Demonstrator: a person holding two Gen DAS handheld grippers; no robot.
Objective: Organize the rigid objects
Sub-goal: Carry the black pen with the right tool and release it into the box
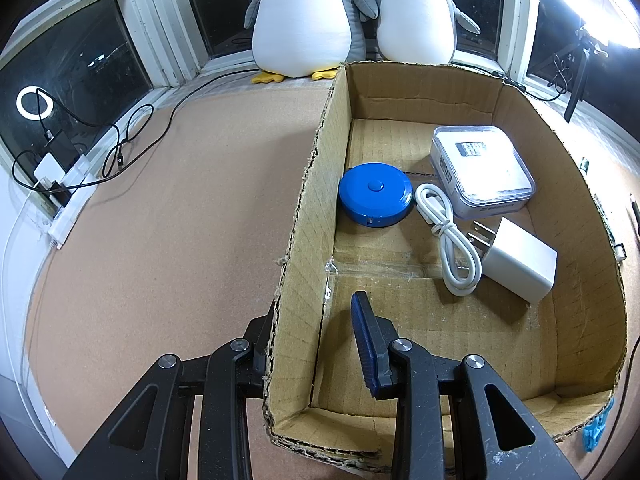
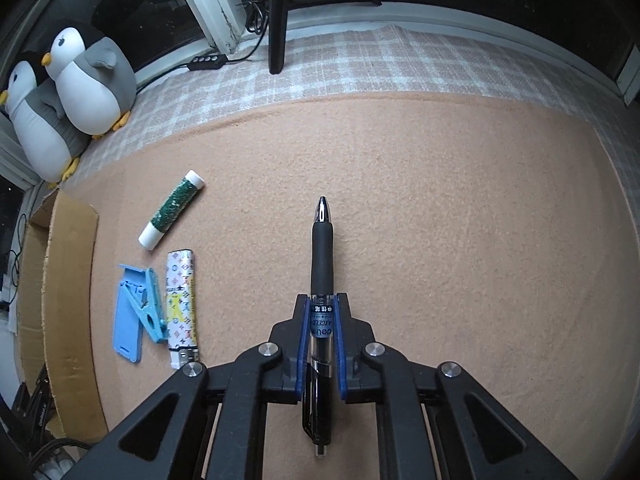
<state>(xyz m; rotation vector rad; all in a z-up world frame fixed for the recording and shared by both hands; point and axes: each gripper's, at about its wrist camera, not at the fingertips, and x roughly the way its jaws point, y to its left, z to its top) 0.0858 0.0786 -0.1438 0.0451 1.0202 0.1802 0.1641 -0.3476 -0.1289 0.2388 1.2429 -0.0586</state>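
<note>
**Cardboard box: left gripper clamped on its wall, pen in the right**

Open brown corrugated cardboard box (image 1: 308, 184) sits on the tan felt table cover (image 1: 168, 208). The left wrist view alone shows its inside: a clear-lidded white plastic case (image 1: 486, 168) at the far right, a round blue tape measure (image 1: 375, 194) against the left wall, a white plug adapter (image 1: 520, 264) nearer, and a coiled white cable (image 1: 448, 236) between tape and adapter. Left gripper (image 1: 316, 316) straddles the box's left wall, one finger outside, one inside, clenched on the cardboard.

The right wrist view alone shows the loose items. Right gripper (image 2: 322, 312) grasps a black pen with clear barrel (image 2: 322, 264), tip pointing away. To its left on the felt, well apart: a light blue plastic phone stand (image 2: 128, 320), a patterned white lighter (image 2: 182, 304) just beside it, a light blue clothes peg (image 2: 150, 306) lying across both, and a green-and-white tube (image 2: 172, 208) farther off. The box's outer wall borders the left edge.

Two grey-and-white plush penguins (image 1: 304, 20) stand at the window in both views.
</note>
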